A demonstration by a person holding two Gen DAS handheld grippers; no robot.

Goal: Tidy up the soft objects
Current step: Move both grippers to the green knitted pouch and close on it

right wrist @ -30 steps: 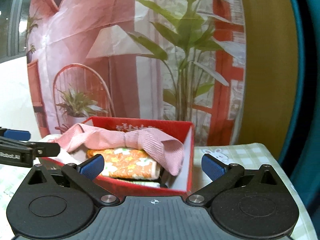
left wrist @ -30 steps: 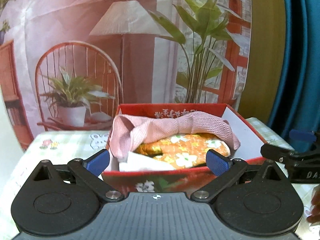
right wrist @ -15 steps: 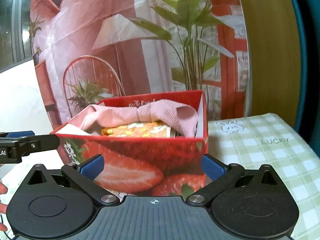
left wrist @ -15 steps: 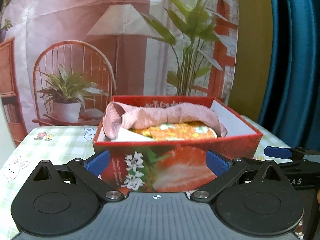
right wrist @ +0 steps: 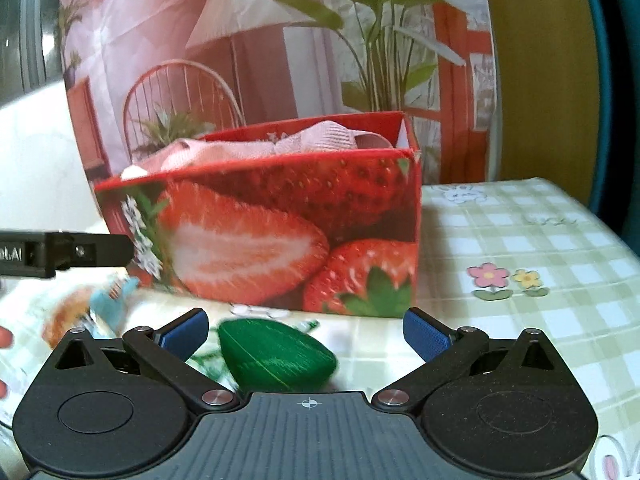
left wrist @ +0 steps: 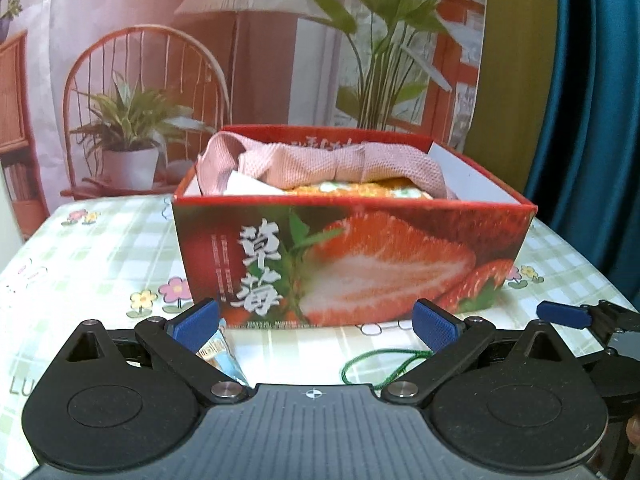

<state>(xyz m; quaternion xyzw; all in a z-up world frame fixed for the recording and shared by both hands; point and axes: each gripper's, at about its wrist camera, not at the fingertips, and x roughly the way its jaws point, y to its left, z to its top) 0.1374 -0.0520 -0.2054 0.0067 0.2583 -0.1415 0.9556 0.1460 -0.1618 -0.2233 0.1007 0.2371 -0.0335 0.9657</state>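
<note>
A red strawberry-printed box (left wrist: 352,256) stands on the table and holds a pink knitted cloth (left wrist: 320,164) draped over an orange flowered cloth (left wrist: 360,191). The box (right wrist: 280,240) and pink cloth (right wrist: 304,144) also show in the right wrist view. My left gripper (left wrist: 316,326) is open and empty, low in front of the box. My right gripper (right wrist: 306,334) is open and empty, with a green soft pouch (right wrist: 276,354) lying on the table between its fingers. A green cord (left wrist: 380,366) lies by the left gripper.
A snack packet (left wrist: 218,354) lies by the left gripper's left finger; it shows blurred in the right wrist view (right wrist: 80,312). The table has a green checked cloth (right wrist: 520,248). A printed backdrop (left wrist: 240,60) and blue curtain (left wrist: 592,100) stand behind.
Both grippers have dropped from above the box and pulled back to table level in front of it. The green pouch, cord and snack packet have come into view.
</note>
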